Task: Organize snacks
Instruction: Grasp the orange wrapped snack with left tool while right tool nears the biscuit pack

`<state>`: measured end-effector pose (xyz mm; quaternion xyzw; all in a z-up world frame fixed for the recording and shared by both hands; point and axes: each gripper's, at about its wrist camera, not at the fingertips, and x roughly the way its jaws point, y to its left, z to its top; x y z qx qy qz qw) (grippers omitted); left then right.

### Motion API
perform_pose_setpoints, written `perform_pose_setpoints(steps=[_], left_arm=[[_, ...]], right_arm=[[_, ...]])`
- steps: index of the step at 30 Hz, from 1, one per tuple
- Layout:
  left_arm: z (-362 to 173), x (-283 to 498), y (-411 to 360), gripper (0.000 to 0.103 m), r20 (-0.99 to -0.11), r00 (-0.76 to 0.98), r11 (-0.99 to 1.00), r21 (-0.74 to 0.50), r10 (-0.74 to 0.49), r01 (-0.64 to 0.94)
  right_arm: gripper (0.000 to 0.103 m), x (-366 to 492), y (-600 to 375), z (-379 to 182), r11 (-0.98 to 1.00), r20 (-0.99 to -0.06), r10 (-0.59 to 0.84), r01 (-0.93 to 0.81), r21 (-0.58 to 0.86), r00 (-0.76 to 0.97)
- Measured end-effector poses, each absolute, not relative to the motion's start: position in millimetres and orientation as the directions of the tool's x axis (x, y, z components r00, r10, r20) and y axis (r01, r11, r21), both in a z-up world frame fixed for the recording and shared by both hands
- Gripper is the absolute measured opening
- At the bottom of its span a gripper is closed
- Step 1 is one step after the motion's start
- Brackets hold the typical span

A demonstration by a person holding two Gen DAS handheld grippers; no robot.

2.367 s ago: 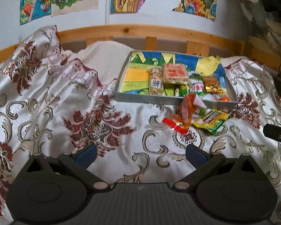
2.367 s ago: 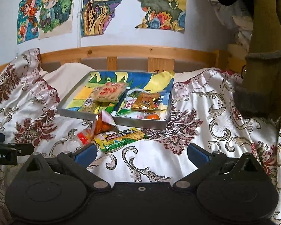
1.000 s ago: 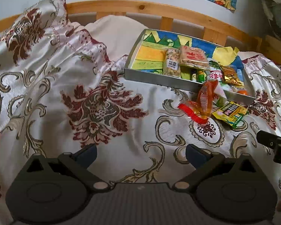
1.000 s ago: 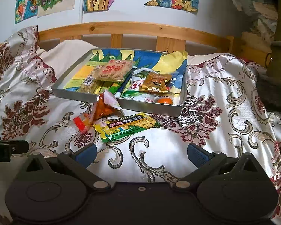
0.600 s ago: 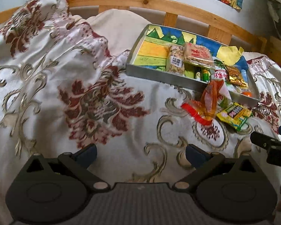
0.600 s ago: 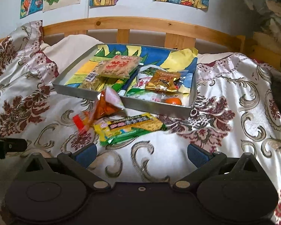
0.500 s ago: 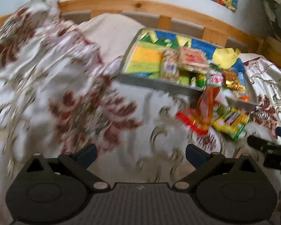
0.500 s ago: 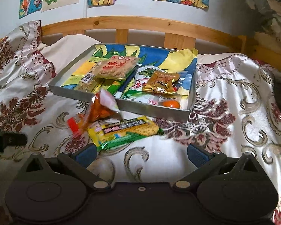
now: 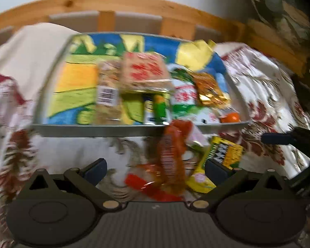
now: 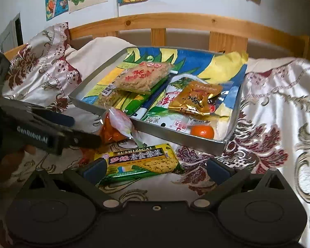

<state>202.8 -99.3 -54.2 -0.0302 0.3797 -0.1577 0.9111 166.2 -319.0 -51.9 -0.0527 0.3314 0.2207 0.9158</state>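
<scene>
The left gripper was on the left side of the bed, and its jaws were wide apart with nothing held. The orange bag lay right between the two jaws, out on the blanket, just in front of the tray. The bag's long side ran away from the gripper, toward the tray, so the jaws stood on either side of its narrow middle. The left wrist view was blurry, so I cannot tell if the pads touched the bag. In the right wrist view one finger tip looked to be right at the orange bag.

Next to it, a little to the right, lay the yellow cracker pack. Its long side ran left to right. It sat between the jaws of the right gripper, which were also wide apart and held nothing. The left pad looked to be right at the pack's end, and the right pad was apart from it.

So each gripper was near its own snack. I think the left one was closest to a grab and only needed to squeeze shut. Behind both snacks, the tray already held other snacks and a small orange.
</scene>
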Motion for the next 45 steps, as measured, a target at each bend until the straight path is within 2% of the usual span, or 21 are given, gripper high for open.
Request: perform_pose_setpoints(steps=[9,13,19,20,23,29,36,45], left_arm=[[-57.8,226.7,-117.6,0.1,-0.701,0.641,0.94,-0.132,-0.313,0.314],[-57.9,235.3,-126.4,0.093,-0.712,0.62,0.929,-0.127,-0.329,0.348],[-58.4,235.3,-132.1,0.057,-0.737,0.593,0.927,-0.123,-0.325,0.355],[-58.9,236.1,-130.9,0.047,-0.744,0.589,0.931,-0.122,-0.315,0.345],[-60.7,237.9,-121.0,0.04,-0.757,0.564,0.934,-0.175,-0.329,0.31],[-57.5,226.7,-100.2,0.037,-0.763,0.58,0.954,-0.167,-0.285,0.249],[-57.3,207.1,-62.0,0.037,-0.77,0.582,0.965,-0.218,-0.263,0.147],[-55.6,183.6,-28.8,0.037,-0.774,0.585,0.967,-0.242,-0.242,0.08]], right_arm=[[0.102,194.8,-326.5,-62.2,0.822,-0.668,0.5,-0.544,0.167,0.551],[0.102,201.8,-324.3,-65.3,0.798,-0.675,0.533,-0.569,0.2,0.51],[0.102,200.1,-319.1,-67.7,0.779,-0.672,0.559,-0.586,0.226,0.485],[0.102,199.1,-317.9,-67.9,0.778,-0.672,0.559,-0.588,0.223,0.485],[0.102,194.6,-315.6,-66.8,0.769,-0.672,0.567,-0.599,0.224,0.476],[0.102,180.1,-309.0,-61.3,0.745,-0.669,0.592,-0.62,0.244,0.448],[0.102,147.7,-283.6,-54.0,0.671,-0.677,0.628,-0.708,0.22,0.385],[0.102,139.3,-258.2,-48.4,0.614,-0.667,0.593,-0.789,0.012,0.451]])
